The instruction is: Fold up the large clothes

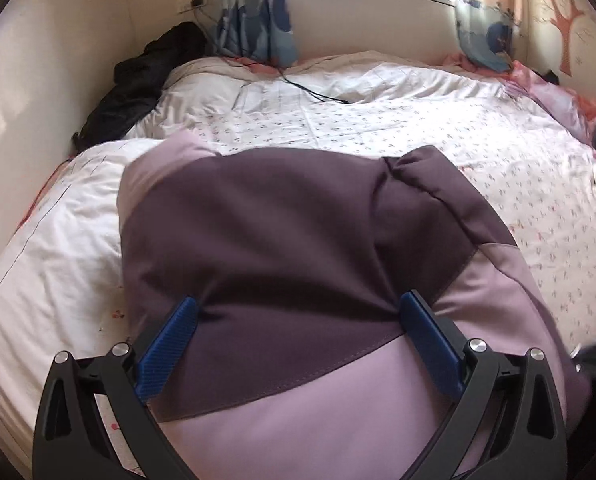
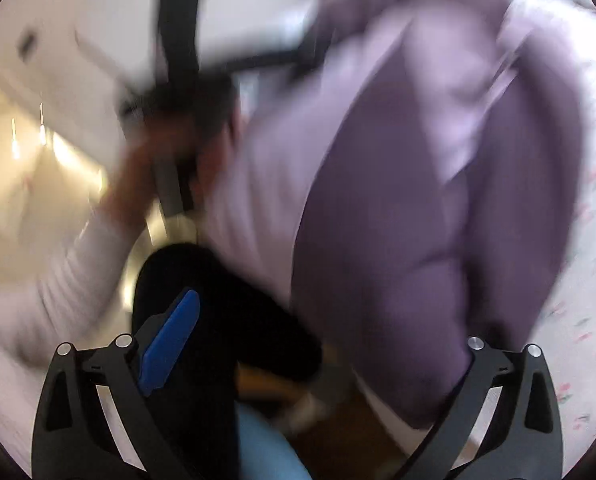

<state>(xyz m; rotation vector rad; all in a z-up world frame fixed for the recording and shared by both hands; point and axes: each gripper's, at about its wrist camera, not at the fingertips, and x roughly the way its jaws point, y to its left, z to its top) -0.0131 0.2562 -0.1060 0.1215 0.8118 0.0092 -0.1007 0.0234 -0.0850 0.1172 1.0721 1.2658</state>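
Observation:
A large two-tone garment (image 1: 298,220), dark purple with pale lilac panels, lies spread on the bed's near half. My left gripper (image 1: 298,308) hovers over its near edge, open wide, with the cloth lying between and under the blue fingers (image 1: 178,332). The right wrist view is heavily blurred. There the same garment (image 2: 417,200) bulges up on the right and covers the right finger. My right gripper (image 2: 301,320) stands open, with only its left blue finger (image 2: 174,336) showing. A person's white sleeve (image 2: 50,280) and a hand on the other gripper (image 2: 170,128) appear at the left.
The bed (image 1: 377,120) has a white floral sheet. A black cable (image 1: 309,92) lies across it and dark clothing (image 1: 138,80) is piled at the far left by the wall. Curtains (image 1: 254,12) and a blue cushion (image 1: 485,36) stand at the head. Pink bedding (image 1: 557,92) lies far right.

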